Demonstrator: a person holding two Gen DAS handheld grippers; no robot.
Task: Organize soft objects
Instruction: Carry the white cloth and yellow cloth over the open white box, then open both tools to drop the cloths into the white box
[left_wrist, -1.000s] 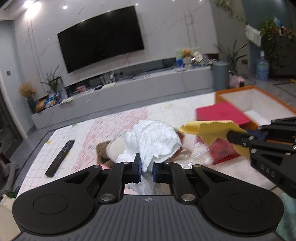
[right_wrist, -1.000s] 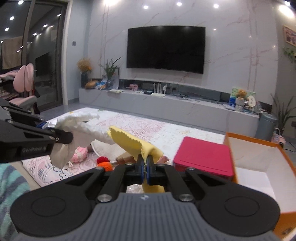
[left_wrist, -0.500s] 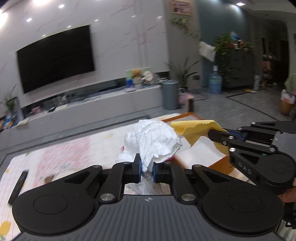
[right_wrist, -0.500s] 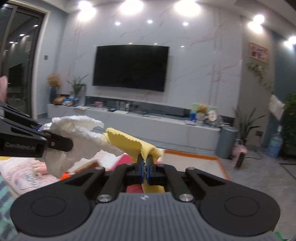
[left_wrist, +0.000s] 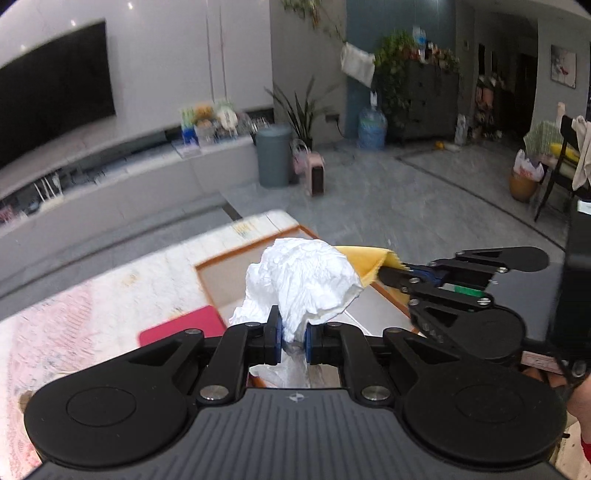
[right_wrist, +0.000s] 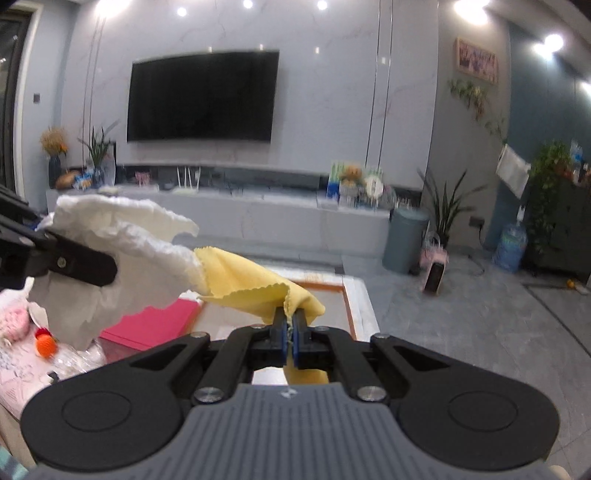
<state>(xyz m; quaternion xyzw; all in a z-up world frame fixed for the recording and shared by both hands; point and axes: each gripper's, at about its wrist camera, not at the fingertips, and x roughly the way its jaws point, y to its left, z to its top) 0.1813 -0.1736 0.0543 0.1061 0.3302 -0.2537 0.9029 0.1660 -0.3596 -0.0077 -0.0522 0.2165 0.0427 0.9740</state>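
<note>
My left gripper (left_wrist: 291, 338) is shut on a crumpled white cloth (left_wrist: 303, 280) and holds it in the air above the orange-rimmed box (left_wrist: 221, 275). My right gripper (right_wrist: 290, 338) is shut on a yellow cloth (right_wrist: 251, 284), also over the box (right_wrist: 347, 295). The white cloth (right_wrist: 122, 254) and the left gripper's finger (right_wrist: 74, 258) show at the left of the right wrist view, touching the yellow cloth. The right gripper (left_wrist: 406, 275) with the yellow cloth (left_wrist: 365, 262) shows at the right of the left wrist view.
A red flat lid (left_wrist: 177, 326) (right_wrist: 155, 323) lies left of the box on the patterned table (left_wrist: 92, 317). An orange ball (right_wrist: 46, 345) and a pink soft toy (right_wrist: 14, 323) lie at the table's left. A grey bin (left_wrist: 273, 155) stands on the floor beyond.
Both grippers have swung to the right with their cloths, from over the table's middle to over the orange-rimmed box. The two cloths have come closer together.
</note>
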